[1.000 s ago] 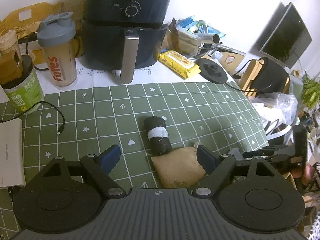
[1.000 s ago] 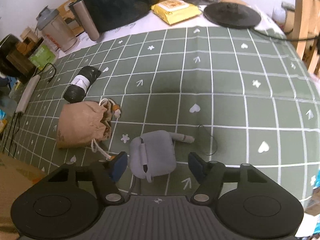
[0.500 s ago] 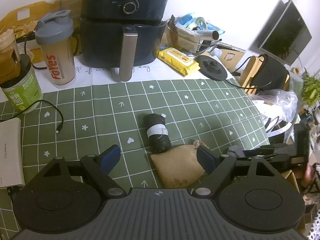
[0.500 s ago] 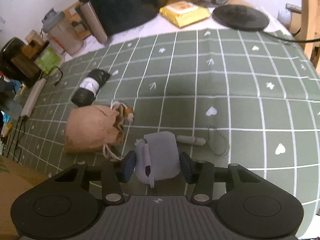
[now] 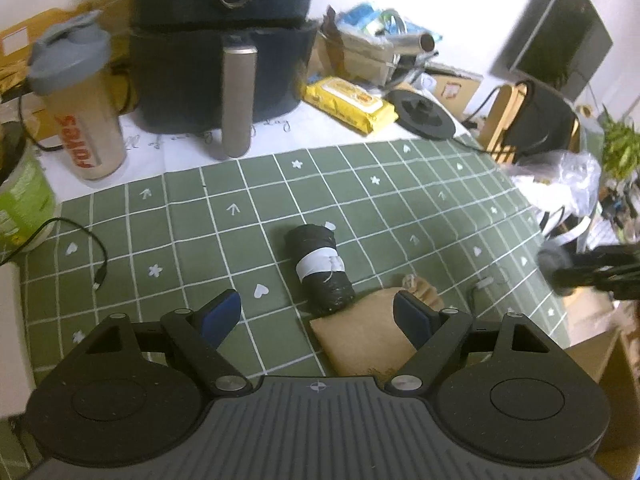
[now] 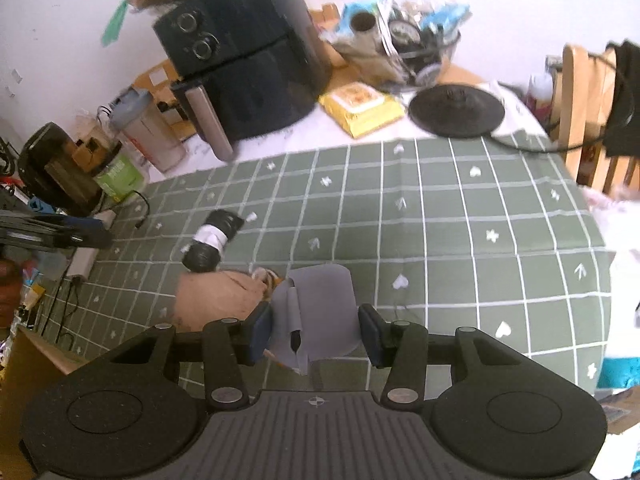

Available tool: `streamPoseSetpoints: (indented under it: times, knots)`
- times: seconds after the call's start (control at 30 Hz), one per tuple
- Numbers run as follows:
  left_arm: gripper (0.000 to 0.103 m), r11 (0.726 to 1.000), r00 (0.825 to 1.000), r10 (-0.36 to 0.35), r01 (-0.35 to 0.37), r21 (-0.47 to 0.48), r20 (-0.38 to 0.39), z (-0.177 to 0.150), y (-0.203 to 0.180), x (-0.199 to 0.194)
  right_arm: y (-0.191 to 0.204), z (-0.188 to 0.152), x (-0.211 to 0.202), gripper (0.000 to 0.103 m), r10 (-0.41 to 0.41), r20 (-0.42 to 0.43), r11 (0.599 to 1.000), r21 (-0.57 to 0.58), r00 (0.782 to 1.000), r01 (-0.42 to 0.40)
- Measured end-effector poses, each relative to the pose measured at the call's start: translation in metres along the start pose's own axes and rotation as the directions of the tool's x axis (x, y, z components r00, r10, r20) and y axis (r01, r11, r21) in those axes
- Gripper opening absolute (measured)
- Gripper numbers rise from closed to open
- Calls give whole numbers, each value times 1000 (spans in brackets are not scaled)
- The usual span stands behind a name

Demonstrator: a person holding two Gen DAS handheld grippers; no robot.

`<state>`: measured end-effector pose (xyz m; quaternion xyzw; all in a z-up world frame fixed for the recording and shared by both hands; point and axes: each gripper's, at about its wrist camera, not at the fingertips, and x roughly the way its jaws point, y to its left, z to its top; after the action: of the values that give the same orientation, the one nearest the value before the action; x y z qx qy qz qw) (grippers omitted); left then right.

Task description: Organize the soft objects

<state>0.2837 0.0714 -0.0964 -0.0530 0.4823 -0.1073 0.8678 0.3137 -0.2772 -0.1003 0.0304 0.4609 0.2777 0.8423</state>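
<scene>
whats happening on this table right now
A person holding two grippers is sorting soft things on the green checked tablecloth. The right gripper is shut on a soft grey pouch and holds it above the cloth. The left gripper hangs open over a tan drawstring cloth bag, beside a black rolled bundle with a white band.

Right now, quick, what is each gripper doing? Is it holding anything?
Left gripper: open, holding nothing.
Right gripper: closed on the grey pouch.
</scene>
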Motion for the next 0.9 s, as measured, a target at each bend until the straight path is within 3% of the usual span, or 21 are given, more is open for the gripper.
streamPoseSetpoints:
  times: [0.4,0.6,0.7,0.8,0.9]
  knots:
    - [81,996,996,8,-1,84,-90,9,-7,75,21,1,-37,50,-42,72,999,4,997,41]
    - [67,998,993,27,-21,55,-118,15,-4,106,28,-7,-49,50,-45,87,999,16,995,44]
    - [48,999,991,8,-1,51,-134,15,-7,114,30,-12,-54,50,-50,93,999,23,994,49]
    - [45,995,991,32,-19,102,-129,13,-16,114,30,-16,-58,50,-54,97,998,33,994,51]
    - [43,995,990,39,-27,91,-133,14,-15,111,30,-19,-62,50,-56,101,998,39,993,53]
